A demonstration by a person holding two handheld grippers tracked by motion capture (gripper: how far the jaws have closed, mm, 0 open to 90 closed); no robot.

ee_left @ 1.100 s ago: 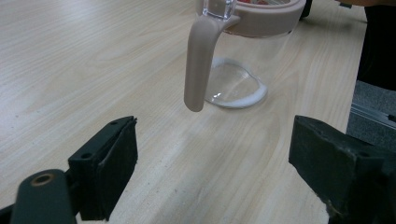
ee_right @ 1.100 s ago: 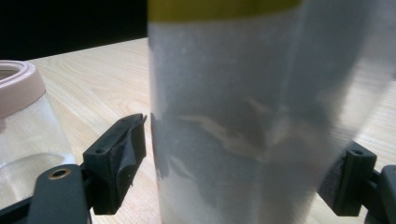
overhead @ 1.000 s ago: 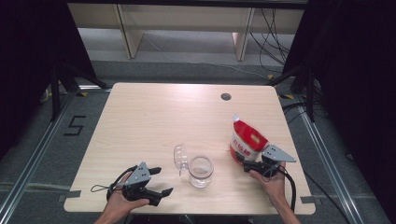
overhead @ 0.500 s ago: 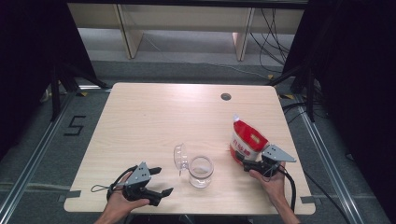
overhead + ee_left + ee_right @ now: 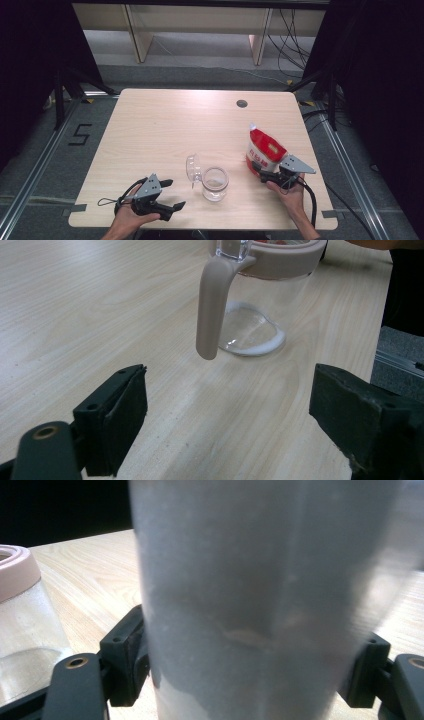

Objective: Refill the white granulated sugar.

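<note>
A red and white bag [image 5: 265,147] stands upright at the table's right side. My right gripper [image 5: 261,170] is at the bag's base. In the right gripper view the bag [image 5: 260,605] spans the whole gap, and both pads [image 5: 131,655] press its sides. The jaws have just been closing on it. A clear jar [image 5: 215,184] with a pinkish rim stands at front centre, its lid [image 5: 192,169] flipped open to the left. My left gripper [image 5: 176,194] rests open near the front left. Its jaws point at the jar [image 5: 255,305] and its hanging handle [image 5: 212,310], a short way off.
The light wooden table [image 5: 165,130] has a round cable hole [image 5: 242,104] near its far edge. Pale shelving [image 5: 195,30] stands beyond the table. Dark curtains hang on both sides. A "5" is marked on the floor [image 5: 80,134] to the left.
</note>
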